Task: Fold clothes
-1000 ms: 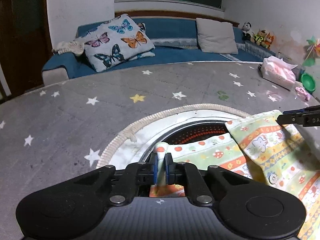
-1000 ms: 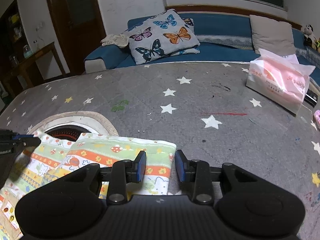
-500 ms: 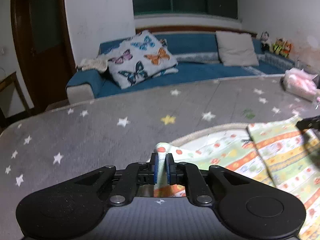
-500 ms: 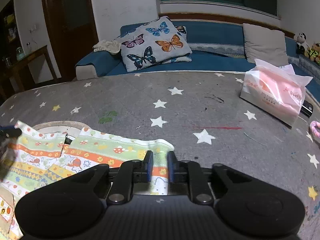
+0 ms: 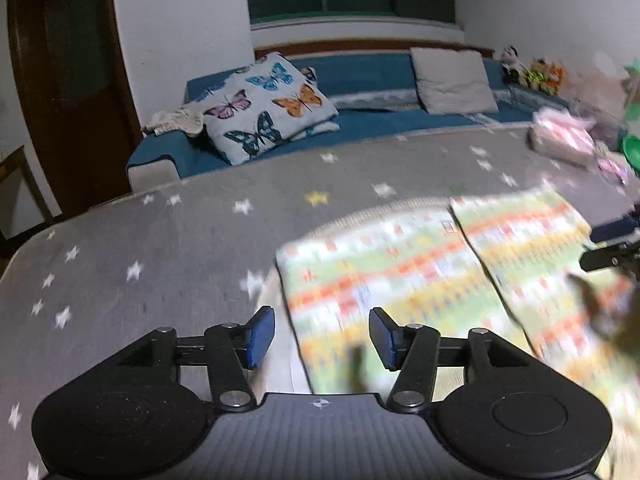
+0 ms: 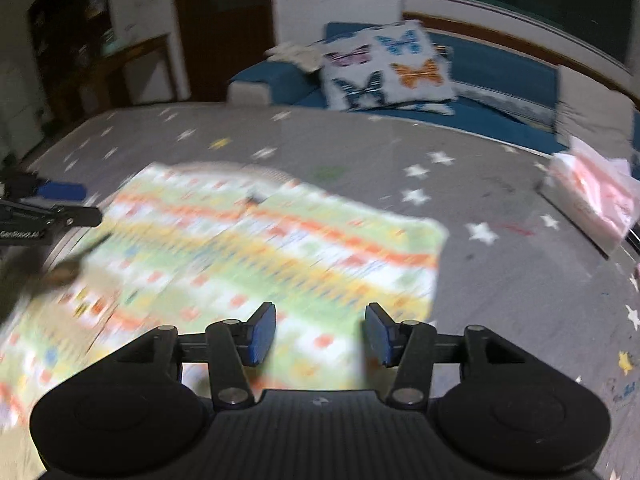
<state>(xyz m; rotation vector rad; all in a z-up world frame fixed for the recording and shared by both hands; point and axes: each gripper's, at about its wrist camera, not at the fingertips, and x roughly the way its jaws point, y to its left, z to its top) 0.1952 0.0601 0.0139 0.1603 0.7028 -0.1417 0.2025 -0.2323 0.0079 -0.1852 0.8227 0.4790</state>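
A child's garment [image 5: 420, 280] with green, orange and yellow printed stripes lies flat on the grey star-patterned surface [image 5: 160, 248]. It also shows in the right wrist view [image 6: 256, 264], blurred by motion. My left gripper [image 5: 322, 338] is open and empty above the garment's near left edge. My right gripper [image 6: 320, 334] is open and empty above its near right part. Each gripper shows at the edge of the other's view.
A pink tissue pack [image 6: 592, 204] lies on the surface at the right. A blue sofa [image 5: 360, 120] with a butterfly pillow [image 5: 272, 112] and a grey cushion stands behind. A dark wooden door is at the left.
Both grippers have opened and let go of the garment, which now lies spread flat and covers the round rimmed object seen before. Both cameras have pulled back and up.
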